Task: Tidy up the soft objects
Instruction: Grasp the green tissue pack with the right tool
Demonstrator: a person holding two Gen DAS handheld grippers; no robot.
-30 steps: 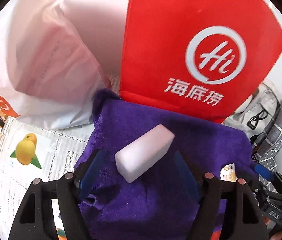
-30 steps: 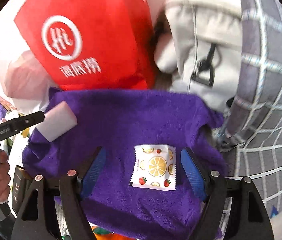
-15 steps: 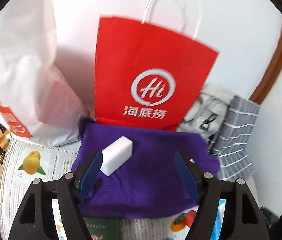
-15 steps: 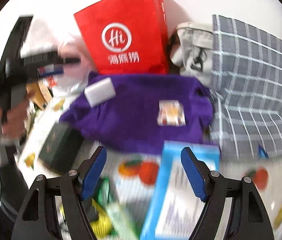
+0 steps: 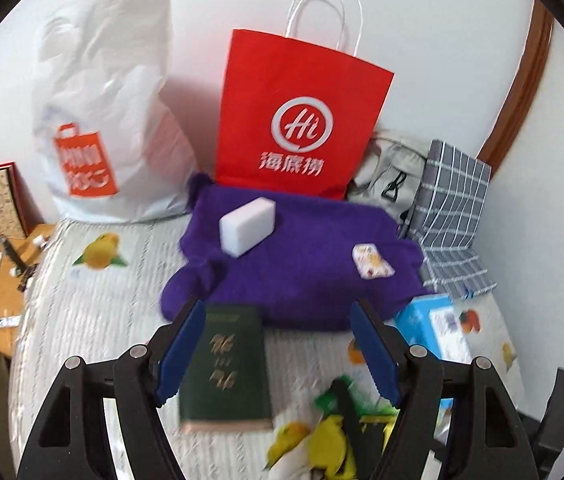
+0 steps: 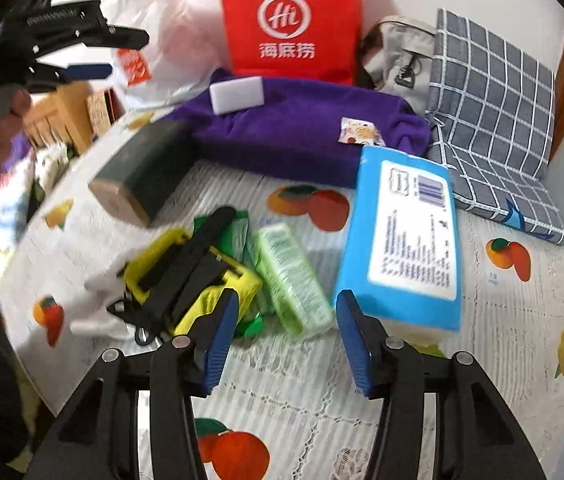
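A purple towel (image 5: 302, 264) lies at the back of the table, also in the right wrist view (image 6: 290, 132). On it rest a white sponge block (image 5: 247, 226) (image 6: 237, 94) at its left and a small fruit-print sachet (image 5: 372, 266) (image 6: 360, 133) at its right. My left gripper (image 5: 278, 348) is open and empty, held above a dark green book (image 5: 226, 364); it shows raised at the upper left of the right wrist view (image 6: 110, 54). My right gripper (image 6: 286, 340) is open and empty, near a green pack (image 6: 292, 276) and a blue tissue pack (image 6: 402, 240).
A red paper bag (image 5: 302, 120), a white plastic bag (image 5: 110, 120), a grey pouch (image 5: 392, 176) and a grey checked cloth bag (image 6: 494, 120) stand along the back wall. A yellow and black tool (image 6: 190, 272) lies on the fruit-print tablecloth (image 6: 502, 340).
Both grippers have pulled back and up from the purple towel, leaving the sponge and sachet lying on it. More of the table now shows in both views.
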